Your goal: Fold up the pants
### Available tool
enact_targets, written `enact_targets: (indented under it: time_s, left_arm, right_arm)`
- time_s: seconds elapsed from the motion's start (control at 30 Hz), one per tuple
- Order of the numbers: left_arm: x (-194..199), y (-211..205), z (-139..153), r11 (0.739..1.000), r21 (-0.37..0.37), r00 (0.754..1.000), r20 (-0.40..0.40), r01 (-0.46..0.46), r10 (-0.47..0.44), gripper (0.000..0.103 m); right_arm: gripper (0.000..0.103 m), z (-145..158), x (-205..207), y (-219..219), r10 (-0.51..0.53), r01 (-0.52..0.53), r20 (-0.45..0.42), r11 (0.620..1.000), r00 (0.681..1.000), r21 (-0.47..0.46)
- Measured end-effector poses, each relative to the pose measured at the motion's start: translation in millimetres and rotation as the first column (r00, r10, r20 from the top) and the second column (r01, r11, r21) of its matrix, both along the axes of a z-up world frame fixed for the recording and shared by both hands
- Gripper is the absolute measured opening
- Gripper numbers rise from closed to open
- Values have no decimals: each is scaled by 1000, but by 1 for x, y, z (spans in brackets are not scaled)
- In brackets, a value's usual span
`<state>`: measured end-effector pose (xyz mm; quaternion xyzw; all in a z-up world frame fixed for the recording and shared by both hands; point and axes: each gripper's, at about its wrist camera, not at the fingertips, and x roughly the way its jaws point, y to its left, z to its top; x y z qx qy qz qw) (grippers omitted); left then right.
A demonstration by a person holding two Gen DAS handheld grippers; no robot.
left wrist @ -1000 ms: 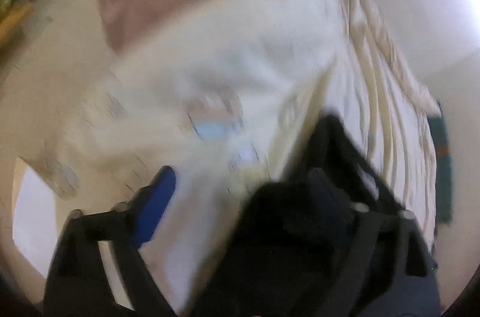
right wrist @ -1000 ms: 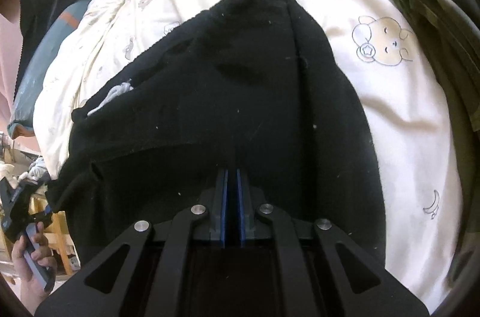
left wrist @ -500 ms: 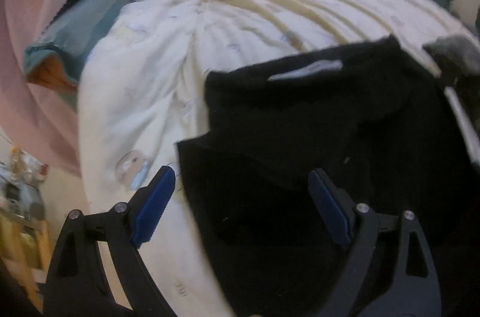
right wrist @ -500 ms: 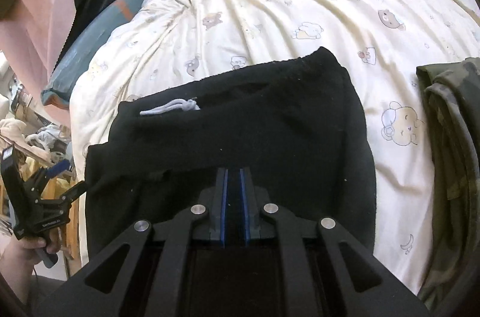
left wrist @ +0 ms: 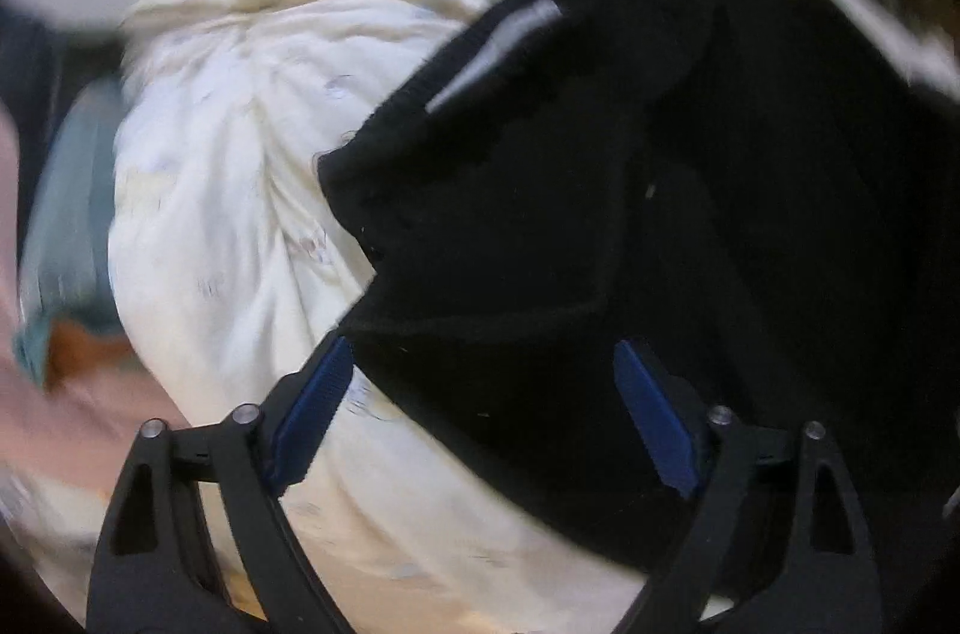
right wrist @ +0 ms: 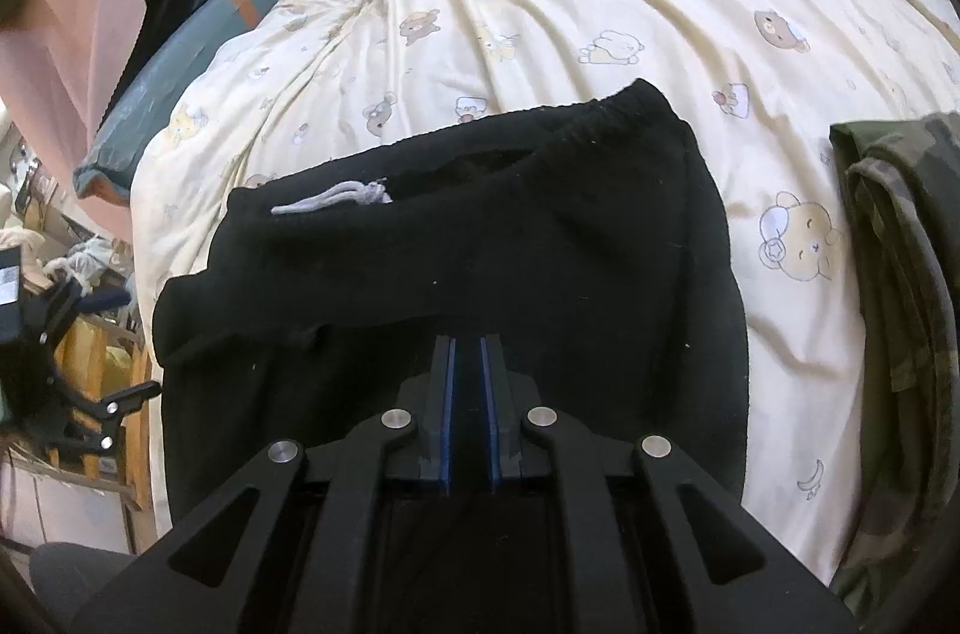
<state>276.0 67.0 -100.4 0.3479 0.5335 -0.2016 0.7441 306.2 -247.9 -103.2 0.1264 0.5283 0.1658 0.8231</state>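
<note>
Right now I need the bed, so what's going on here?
A person with a gripper in each hand is folding black pants on the bed's quilt. The right gripper is nearly shut over the pants; whether it pinches fabric isn't clear. The left gripper hovers at the pants' edge, jaws closing, pads not yet pressing. Camouflage clothing lies alongside.

A home bedroom: bear-print duvet (right wrist: 600, 4) covering a bed.

Left view motion-blurred; right sharp, evenly daylit (fisheye-warped edges)
</note>
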Motion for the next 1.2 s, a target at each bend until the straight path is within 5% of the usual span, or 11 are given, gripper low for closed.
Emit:
enact_targets:
  time_s: [0.1, 0.2, 0.37, 0.5, 0.7, 0.93, 1.0, 1.03, 1.1, 1.17, 1.2]
  left_arm:
    - [5, -9, -14, 991, 66, 992, -55, 113, -110, 48]
    - [9, -18, -21, 981, 77, 980, -100, 177, -169, 4]
    - [29, -1, 5, 986, -148, 982, -154, 81, -104, 2]
    - [68, 37, 9, 956, -238, 981, -135, -169, 140, 1]
    - [95, 62, -41, 888, -140, 897, -141, -437, 419, 2]
    - [80, 64, -45, 878, -164, 892, -126, -450, 434, 2]
    - [76, 69, -38, 871, -189, 891, -131, -453, 435, 2]
    - [73, 70, -35, 870, -192, 891, -134, -453, 434, 3]
    - [77, 75, -32, 875, -191, 895, -138, -445, 425, 3]
    - [75, 75, -28, 885, -194, 905, -128, -423, 405, 3]
    - [78, 73, -29, 885, -198, 906, -132, -421, 402, 3]
  right_arm:
    - [10, 2, 0, 2, 5, -5, 8, 1000, 1000, -6]
    - [10, 1, 1, 4, 12, -12, 9, 1000, 1000, -22]
    - [10, -2, 2, 1, 9, -9, -1, 1000, 1000, -23]
    - [10, -4, 3, -1, 0, 0, -3, 1000, 1000, -21]
    - [10, -14, 6, -1, -7, 6, -22, 999, 1000, -40]
    - [12, -14, 17, 30, 170, -171, -57, 985, 984, -13]
    - [34, -14, 28, 56, 250, -253, -47, 964, 967, -87]
    - [70, -14, 33, 65, 279, -281, -35, 954, 960, -105]
    - [84, -19, 44, 82, 322, -319, -8, 934, 947, -161]
    - [70, -30, 52, 94, 361, -358, -25, 914, 932, -190]
    - [38, -38, 55, 102, 392, -395, -55, 896, 918, -202]
